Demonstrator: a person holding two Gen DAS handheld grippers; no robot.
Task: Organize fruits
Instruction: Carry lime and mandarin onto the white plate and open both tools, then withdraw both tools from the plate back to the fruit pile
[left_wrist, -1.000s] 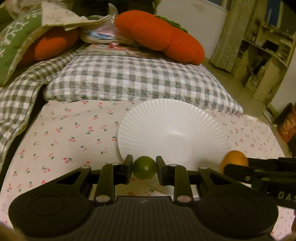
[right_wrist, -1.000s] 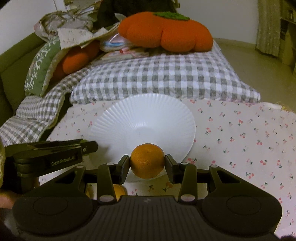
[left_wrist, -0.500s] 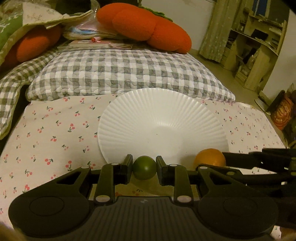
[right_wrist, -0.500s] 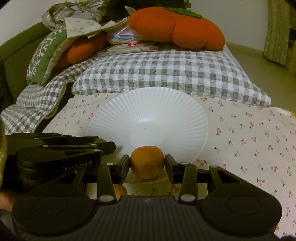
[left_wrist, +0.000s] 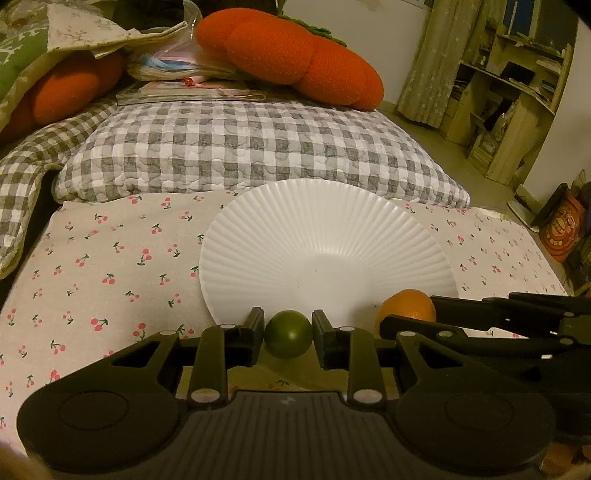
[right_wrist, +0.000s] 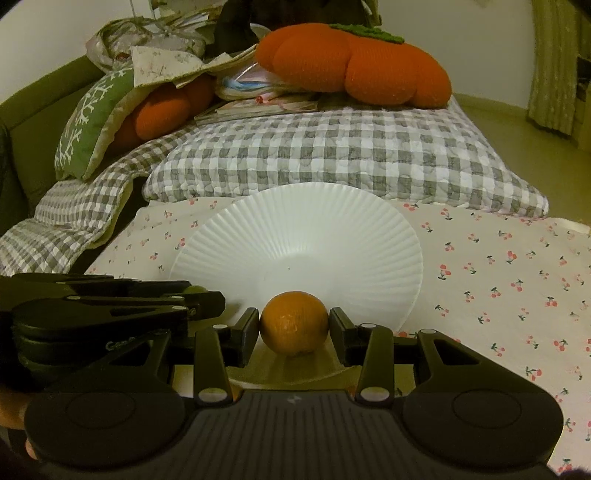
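- Holding a small green fruit (left_wrist: 288, 334), your left gripper (left_wrist: 288, 338) has its pads close on either side of it; the jaws have just been opening slightly, and a thin gap shows at the right pad.
- Your right gripper (right_wrist: 294, 334) pinches an orange (right_wrist: 294, 322), both pads pressed against its sides.
- Both fruits sit over the near rim of the white ribbed plate (left_wrist: 325, 236), which rests on a cherry-print cloth (left_wrist: 110, 266).
- From the left wrist view, the orange (left_wrist: 408, 308) appears just right of the green fruit, with the right gripper's black fingers (left_wrist: 480, 314) reaching in from the right edge.
- From the right wrist view, the left gripper's arms (right_wrist: 110, 299) come in from the left, near the plate's edge.
- Beyond the plate lies a grey checked pillow (left_wrist: 258, 147), with an orange pumpkin-shaped cushion (left_wrist: 291, 51) on top of it.
- A green cushion with a white pattern (right_wrist: 92, 118) leans at the far left.
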